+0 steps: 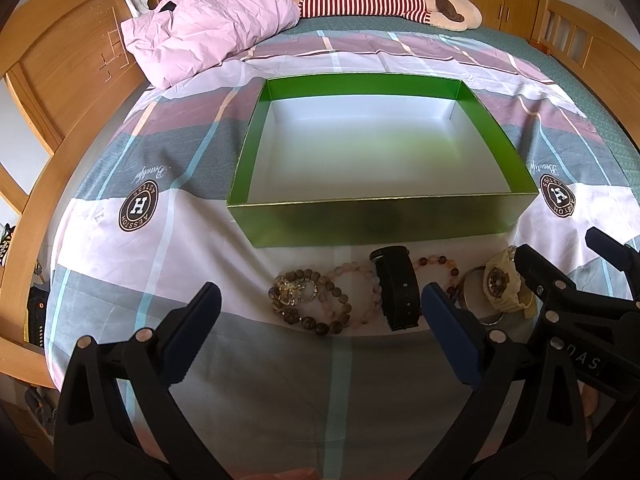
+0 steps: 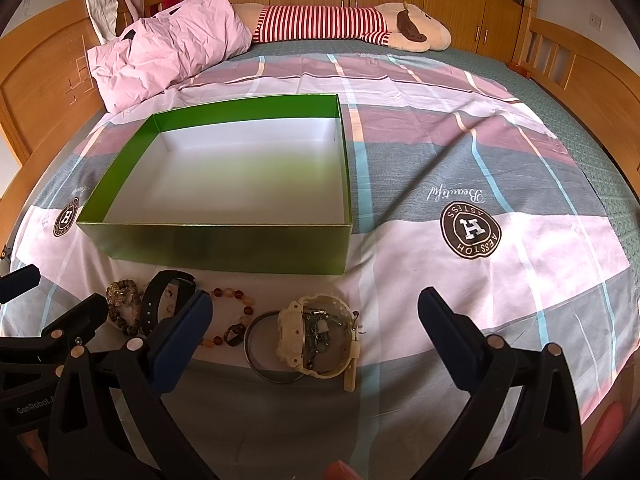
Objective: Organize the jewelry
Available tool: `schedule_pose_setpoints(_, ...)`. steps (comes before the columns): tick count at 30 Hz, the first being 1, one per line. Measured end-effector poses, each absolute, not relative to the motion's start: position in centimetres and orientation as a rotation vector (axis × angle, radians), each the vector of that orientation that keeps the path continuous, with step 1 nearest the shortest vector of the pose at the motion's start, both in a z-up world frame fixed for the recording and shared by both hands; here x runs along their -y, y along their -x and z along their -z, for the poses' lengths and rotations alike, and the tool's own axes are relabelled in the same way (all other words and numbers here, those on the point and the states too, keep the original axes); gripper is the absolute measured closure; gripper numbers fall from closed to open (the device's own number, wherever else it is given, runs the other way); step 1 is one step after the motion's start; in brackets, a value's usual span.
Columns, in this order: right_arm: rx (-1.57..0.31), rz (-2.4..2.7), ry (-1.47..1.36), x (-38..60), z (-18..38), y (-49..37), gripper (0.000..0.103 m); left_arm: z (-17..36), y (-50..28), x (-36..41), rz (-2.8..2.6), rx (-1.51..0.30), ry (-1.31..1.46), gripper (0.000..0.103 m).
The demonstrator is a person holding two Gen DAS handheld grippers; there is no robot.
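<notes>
Both wrist cameras sit low over the near edge of the bed [image 1: 280, 400], looking toward 12 o'clock at the headboard-side wardrobes. The left view centres on the green box [image 1: 380, 220], close, with the jewelry row just below centre. The right view stands further right: the box [image 2: 224, 244] falls at 10 o'clock. Both share box, jewelry, pillow [image 1: 208, 24] and plush toy [image 2: 360, 24].
</notes>
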State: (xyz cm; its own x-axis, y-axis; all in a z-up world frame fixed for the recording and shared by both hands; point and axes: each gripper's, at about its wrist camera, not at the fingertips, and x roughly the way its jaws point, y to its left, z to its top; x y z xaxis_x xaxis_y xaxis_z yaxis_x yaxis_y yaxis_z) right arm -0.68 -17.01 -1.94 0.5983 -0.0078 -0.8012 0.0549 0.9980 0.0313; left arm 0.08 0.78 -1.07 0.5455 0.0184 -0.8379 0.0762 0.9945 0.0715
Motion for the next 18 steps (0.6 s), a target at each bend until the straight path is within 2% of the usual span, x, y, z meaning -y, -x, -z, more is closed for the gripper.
schedule_pose_setpoints(18, -0.929, 0.039, -0.051, 17.05, 2.04, 0.66, 0.001, 1.19, 0.01, -0.8, 0.032, -0.998, -0.106, 0.002)
